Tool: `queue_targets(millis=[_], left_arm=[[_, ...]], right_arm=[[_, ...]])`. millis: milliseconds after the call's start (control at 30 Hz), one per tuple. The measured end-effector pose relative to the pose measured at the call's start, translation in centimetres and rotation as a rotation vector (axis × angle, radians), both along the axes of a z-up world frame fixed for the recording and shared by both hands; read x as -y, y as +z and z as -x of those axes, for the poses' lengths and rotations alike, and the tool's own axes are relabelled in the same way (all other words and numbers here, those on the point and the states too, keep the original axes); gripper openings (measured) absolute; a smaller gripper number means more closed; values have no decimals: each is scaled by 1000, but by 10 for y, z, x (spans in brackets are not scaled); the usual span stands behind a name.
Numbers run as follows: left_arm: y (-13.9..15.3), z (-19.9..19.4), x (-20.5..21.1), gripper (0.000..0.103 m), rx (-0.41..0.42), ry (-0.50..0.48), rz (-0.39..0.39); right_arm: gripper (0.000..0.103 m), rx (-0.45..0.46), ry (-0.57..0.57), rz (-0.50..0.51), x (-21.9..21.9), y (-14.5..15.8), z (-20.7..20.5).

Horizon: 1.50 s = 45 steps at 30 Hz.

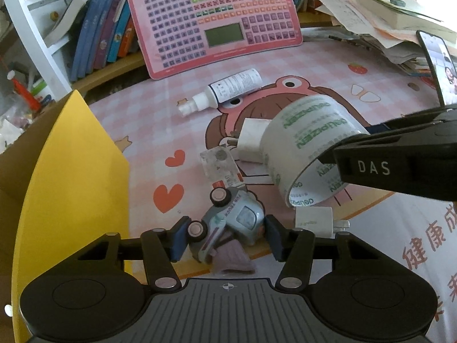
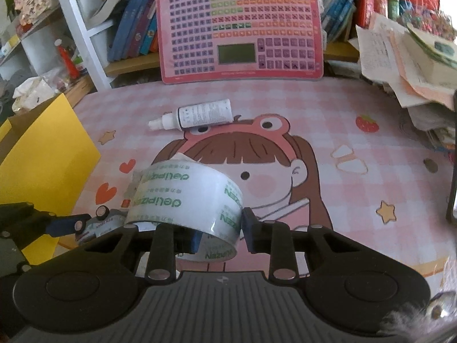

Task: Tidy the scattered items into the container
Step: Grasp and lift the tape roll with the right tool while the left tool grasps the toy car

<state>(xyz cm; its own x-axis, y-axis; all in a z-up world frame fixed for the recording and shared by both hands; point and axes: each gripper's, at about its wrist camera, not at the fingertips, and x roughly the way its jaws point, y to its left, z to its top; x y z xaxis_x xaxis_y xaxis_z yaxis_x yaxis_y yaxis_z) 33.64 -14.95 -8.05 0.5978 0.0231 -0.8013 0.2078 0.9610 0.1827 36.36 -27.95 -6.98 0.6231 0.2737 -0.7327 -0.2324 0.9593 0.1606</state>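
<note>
Hidden or unclear: the underside of the toy truck (image 1: 231, 225) is masked by a purple cloth scrap (image 1: 234, 260). The two white plug adapters (image 1: 252, 140) are partly covered by the tape roll (image 1: 308, 145). The interior of the yellow cardboard box (image 1: 71, 171) at the tabletop's left edge is not visible, so its contents cannot be determined.

Orientation: the toy truck lies tipped on its side on the tabletop (image 1: 328, 65), wheels toward the upper left, long axis running from the lower left to the upper right. The white spray bottle (image 2: 197, 115) lies flat farther back, nozzle pointing left.

Claw state: the left claw (image 1: 224, 240) straddles the truck, pads at both flanks; whether they press cannot be determined. The right claw (image 2: 220, 228) is clamped across the tape roll's wall, one pad inside the ring and one outside, holding it tilted above the tabletop.
</note>
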Motion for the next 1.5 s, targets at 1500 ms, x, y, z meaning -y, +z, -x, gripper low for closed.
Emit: queue_targets(millis=[1500], left_arm=[[71, 126, -41, 53, 80, -74, 294]], right_arm=[[10, -60, -124, -36, 23, 41, 145]])
